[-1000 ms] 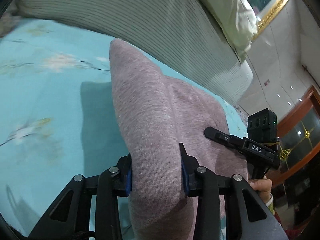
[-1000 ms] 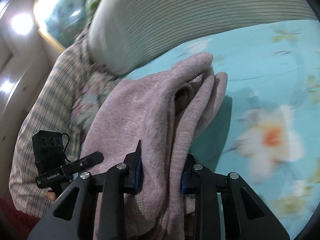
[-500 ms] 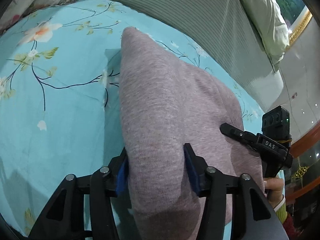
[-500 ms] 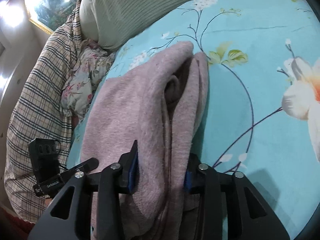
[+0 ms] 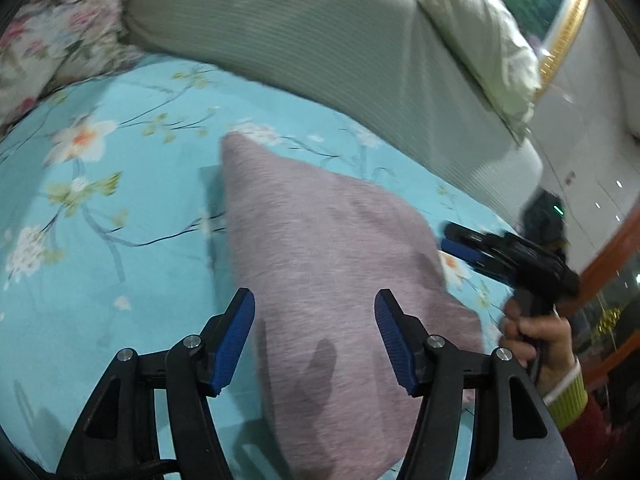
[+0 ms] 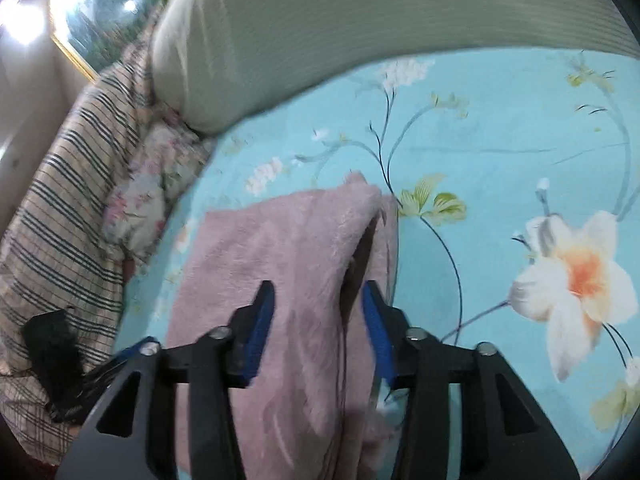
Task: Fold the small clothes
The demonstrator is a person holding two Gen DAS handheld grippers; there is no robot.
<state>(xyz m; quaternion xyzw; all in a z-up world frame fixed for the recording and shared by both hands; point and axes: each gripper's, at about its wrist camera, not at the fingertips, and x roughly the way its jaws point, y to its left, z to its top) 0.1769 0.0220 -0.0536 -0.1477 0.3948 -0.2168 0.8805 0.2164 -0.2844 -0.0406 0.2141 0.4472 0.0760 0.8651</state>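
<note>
A folded mauve knit garment (image 5: 320,272) lies flat on the turquoise floral bedsheet (image 5: 112,240). My left gripper (image 5: 316,316) is open, its blue pads apart on either side of the garment's near edge, not pinching it. In the right wrist view the same garment (image 6: 288,264) lies folded with its layered edge to the right. My right gripper (image 6: 318,308) is open, its pads spread over the garment's near end. The right gripper also shows at the garment's far side in the left wrist view (image 5: 500,252), held by a hand.
A large grey-green ribbed pillow (image 5: 320,40) lies along the back of the bed. A floral pillow (image 5: 48,32) and a plaid quilt (image 6: 52,208) lie at the left. A framed picture (image 5: 560,12) hangs on the wall.
Both grippers have opened and let go of the garment, which now rests flat on the sheet. Both have drawn back a little from it.
</note>
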